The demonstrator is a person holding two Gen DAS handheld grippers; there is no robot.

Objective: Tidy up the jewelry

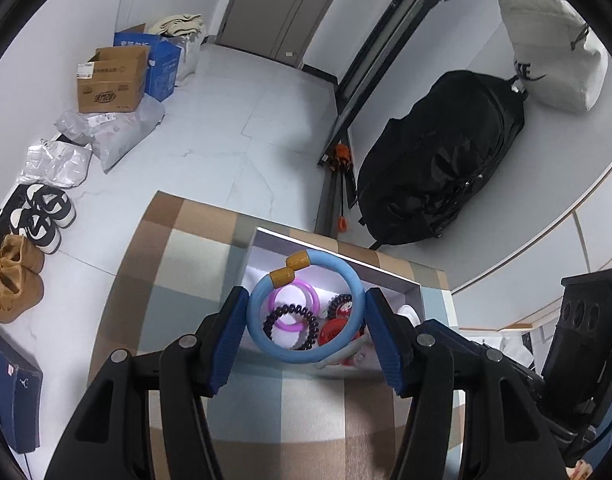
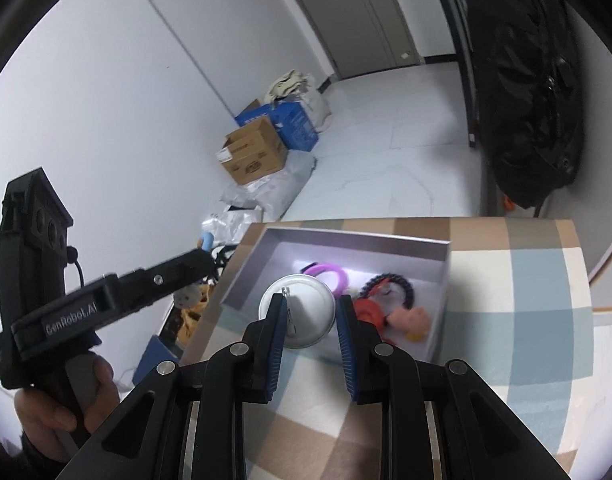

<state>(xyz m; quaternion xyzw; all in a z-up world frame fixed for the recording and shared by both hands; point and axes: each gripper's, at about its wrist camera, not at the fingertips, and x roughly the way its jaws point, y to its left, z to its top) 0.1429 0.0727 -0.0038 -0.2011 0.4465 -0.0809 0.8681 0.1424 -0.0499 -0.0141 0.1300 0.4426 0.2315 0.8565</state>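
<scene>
Blue-padded left tongs (image 1: 306,320) are clamping a light blue bangle (image 1: 305,307) with two amber end caps, holding it above the open grey box (image 1: 410,286) sitting on the checked worktop (image 1: 177,280). Through the ring, a purple bangle (image 1: 293,300), a dark coiled hair tie (image 1: 293,326) and a red piece (image 1: 333,330) are lying inside the box. A black backpack (image 1: 438,160) is resting beyond the worktop.

From the right wrist, the right tongs (image 2: 312,318) are gripping a white round disc (image 2: 306,312) by its left edge over the near wall of the box (image 2: 346,236); the right pad is standing clear of it. The purple bangle (image 2: 332,272) is lying behind the disc, with the coiled tie (image 2: 390,284) and a peach-coloured piece (image 2: 412,320) to its right. The left tool is showing at the far left, held in a hand (image 2: 65,400).
</scene>
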